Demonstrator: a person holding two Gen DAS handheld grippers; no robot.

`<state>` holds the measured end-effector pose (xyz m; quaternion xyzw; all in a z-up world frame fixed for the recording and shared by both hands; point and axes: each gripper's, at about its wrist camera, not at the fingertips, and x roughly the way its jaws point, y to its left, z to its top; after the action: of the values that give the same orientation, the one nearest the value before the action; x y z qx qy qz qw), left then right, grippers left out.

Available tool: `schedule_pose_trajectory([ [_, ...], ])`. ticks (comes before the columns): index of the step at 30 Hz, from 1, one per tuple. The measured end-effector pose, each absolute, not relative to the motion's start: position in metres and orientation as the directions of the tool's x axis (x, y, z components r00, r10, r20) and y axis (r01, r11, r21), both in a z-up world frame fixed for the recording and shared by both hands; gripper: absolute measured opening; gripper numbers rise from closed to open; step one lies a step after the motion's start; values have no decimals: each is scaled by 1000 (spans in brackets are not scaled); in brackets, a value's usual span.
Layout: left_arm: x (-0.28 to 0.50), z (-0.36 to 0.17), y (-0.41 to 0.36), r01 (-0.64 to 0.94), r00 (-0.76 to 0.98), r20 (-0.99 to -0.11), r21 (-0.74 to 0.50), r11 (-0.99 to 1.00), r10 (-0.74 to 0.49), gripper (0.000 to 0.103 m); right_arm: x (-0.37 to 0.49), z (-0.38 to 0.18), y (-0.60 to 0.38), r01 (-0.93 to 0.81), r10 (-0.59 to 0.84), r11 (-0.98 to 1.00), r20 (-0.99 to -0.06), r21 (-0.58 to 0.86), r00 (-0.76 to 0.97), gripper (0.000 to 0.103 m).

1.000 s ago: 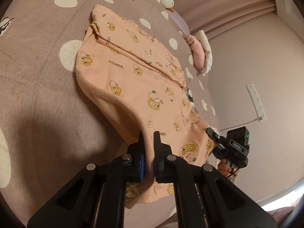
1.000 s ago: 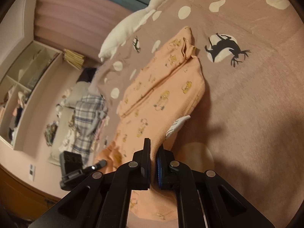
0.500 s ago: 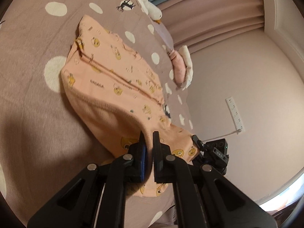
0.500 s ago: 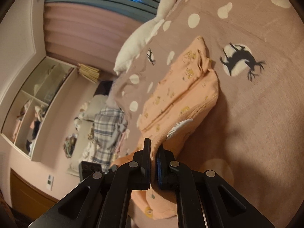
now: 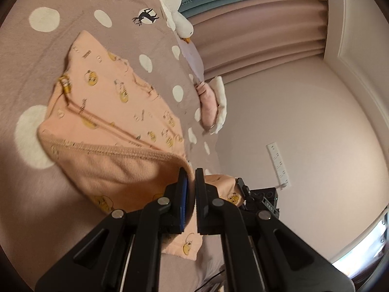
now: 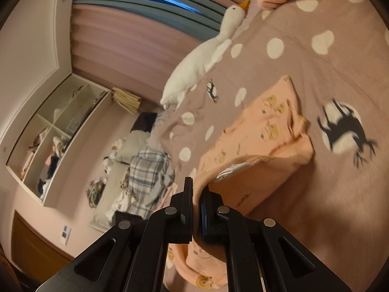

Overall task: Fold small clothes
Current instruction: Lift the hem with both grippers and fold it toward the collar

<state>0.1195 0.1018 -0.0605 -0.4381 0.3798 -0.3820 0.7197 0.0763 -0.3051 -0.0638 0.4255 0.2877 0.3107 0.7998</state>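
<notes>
The left gripper [image 5: 190, 177] is pinching the near hem of the peach garment [image 5: 109, 112], and the right gripper [image 6: 196, 189] is clamping the same edge further along. Both are holding that edge lifted above the spotted bedspread [image 5: 29, 48] while the far part of the garment is lying flat on it, near a plush goose [image 6: 206, 51].
</notes>
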Motion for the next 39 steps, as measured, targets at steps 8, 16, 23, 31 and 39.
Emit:
schedule_pose_trajectory([
  [8,166,-41,120,217,512,-96,-947,236,-853,2,117,-46,-307,-247,719,454,-188,856,668,8],
  [16,226,-35,139,186,625,-112,-940,287,-773,2,181,-49,-314,-117,637,487,-261,866,725,8],
  [23,268,-76,156,14,669,-281,-921,389,-688,2,238,-100,-319,135,557,534,-468,835,686,8],
  [31,258,-80,146,47,578,-360,-881,471,-732,10,241,-117,-339,226,513,573,-560,788,651,40],
  [39,264,-78,120,104,494,-426,-836,538,-758,49,208,-90,-336,112,524,630,-527,768,669,53],
])
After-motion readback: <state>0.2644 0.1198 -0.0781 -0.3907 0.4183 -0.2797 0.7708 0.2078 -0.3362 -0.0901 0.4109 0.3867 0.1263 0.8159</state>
